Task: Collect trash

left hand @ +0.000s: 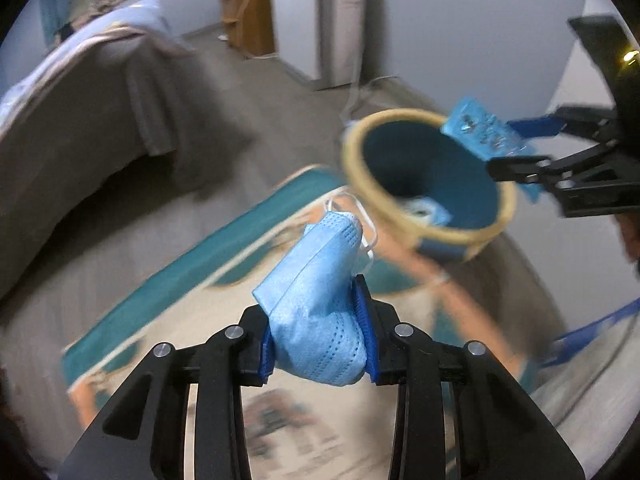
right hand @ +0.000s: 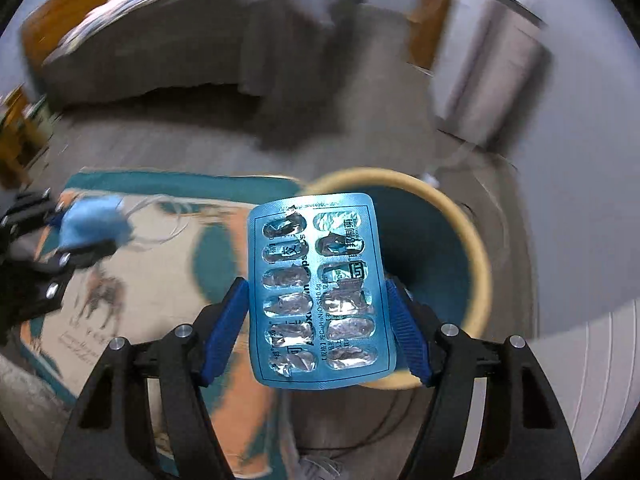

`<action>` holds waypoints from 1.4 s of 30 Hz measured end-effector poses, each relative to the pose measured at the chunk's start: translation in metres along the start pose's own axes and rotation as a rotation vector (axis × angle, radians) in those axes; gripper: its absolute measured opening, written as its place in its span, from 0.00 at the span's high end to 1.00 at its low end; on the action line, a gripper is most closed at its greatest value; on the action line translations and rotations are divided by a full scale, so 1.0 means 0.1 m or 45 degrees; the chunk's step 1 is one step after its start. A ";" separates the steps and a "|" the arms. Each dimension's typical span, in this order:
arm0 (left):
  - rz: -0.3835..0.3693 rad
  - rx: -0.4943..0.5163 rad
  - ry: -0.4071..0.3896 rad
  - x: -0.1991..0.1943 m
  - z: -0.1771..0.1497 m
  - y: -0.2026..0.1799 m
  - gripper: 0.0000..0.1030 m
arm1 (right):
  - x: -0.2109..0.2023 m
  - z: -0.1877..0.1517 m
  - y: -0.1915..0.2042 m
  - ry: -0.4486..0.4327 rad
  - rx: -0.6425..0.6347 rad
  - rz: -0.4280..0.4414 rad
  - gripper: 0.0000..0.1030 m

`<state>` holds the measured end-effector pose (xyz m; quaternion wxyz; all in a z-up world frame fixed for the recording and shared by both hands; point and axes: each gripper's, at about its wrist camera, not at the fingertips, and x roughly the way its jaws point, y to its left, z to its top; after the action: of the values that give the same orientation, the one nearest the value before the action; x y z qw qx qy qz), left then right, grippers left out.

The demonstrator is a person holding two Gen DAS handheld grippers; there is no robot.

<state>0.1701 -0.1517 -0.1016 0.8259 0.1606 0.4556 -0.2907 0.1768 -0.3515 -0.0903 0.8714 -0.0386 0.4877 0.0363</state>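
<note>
The left hand-held gripper (left hand: pixel 320 332) clamps a blue face mask (left hand: pixel 316 304). The right hand-held gripper (right hand: pixel 320 320) pinches an emptied pill blister (right hand: pixel 318 296) over the bin (right hand: pixel 476 264). Only the left view shows trash inside it.

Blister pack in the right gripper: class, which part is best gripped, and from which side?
Grip the blister pack across its two long edges near the lower end, as the right gripper does, coming from the short end. The sheet is flat and thin, so edge-on pads hold it steady, and its free end hangs over the bin.
</note>
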 end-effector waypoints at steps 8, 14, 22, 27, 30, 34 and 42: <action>-0.069 0.135 -0.018 0.37 0.68 -0.67 0.63 | 0.05 0.01 -0.79 -0.032 0.262 -0.030 0.34; -0.029 0.163 -0.049 0.63 0.93 -0.78 0.25 | 0.14 0.11 -1.04 -0.063 0.394 0.046 0.26; -0.011 0.040 -0.093 0.40 0.85 -0.59 0.13 | 0.03 -0.07 -1.10 -0.056 0.432 0.055 0.21; -0.008 -0.014 -0.144 0.06 0.80 -0.58 0.07 | -0.17 -0.26 -1.17 -0.044 0.475 0.043 0.12; 0.008 -0.044 -0.158 -0.14 0.79 -0.63 0.06 | -0.36 -0.36 -1.17 -0.046 0.480 0.005 0.06; 0.029 -0.052 -0.164 -0.40 0.71 -0.73 0.05 | -0.67 -0.47 -1.06 -0.069 0.443 -0.049 0.06; 0.110 -0.142 -0.230 -0.86 0.44 -0.82 0.05 | -1.29 -0.81 -0.65 -0.240 0.419 -0.163 0.06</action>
<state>0.1120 -0.2105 -0.0053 0.8830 0.1072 0.3875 -0.2422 0.0473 -0.4275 -0.0211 0.9084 0.0769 0.3997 -0.0959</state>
